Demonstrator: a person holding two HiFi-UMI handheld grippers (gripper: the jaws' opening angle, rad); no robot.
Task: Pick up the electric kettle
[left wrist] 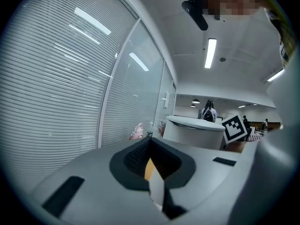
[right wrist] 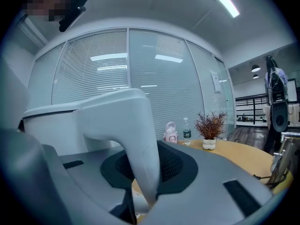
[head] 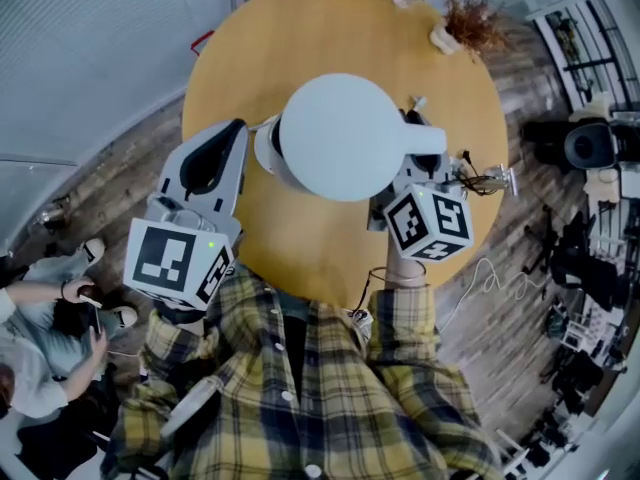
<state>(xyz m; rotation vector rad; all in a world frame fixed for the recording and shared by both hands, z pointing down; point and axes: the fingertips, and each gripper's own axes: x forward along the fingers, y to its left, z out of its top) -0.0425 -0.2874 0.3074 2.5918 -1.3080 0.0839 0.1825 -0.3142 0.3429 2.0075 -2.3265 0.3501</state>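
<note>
The electric kettle (head: 340,133) hangs between the two grippers over the middle of a round desk (head: 250,48) of smooth, honey-coloured wood. From the head view it shows as a matte white dome with a flat, rounded lid. A thick handle (head: 425,138) juts from it toward the right gripper (head: 412,168).

In the right gripper view the handle (right wrist: 136,135) is a broad, smooth white arch that bends down from the kettle's rim. It passes between that gripper's (right wrist: 150,172) dark ribbed pads. The grey moulded jaws are clamped on it, one pad against each side.

The left gripper (head: 240,143) lies against the kettle's opposite flank, its tip beside the white wall. In its own view the left gripper's (left wrist: 152,165) jaws are drawn nearly together. A thin pale wedge (left wrist: 157,191) is pinched in the narrow slit, and a sliver of orange desk shows above it. I cannot tell whether the wedge belongs to the kettle, whose cylindrical body (left wrist: 194,130) stands just right of the jaws.

At the desk's far edge sit a spiky russet dried plant (right wrist: 210,128) in a lumpy white pot, a small clear bottle (right wrist: 187,132) and a pink cup (right wrist: 171,132). A yellow plaid shirt (head: 300,388) fills the foreground of the head view.
</note>
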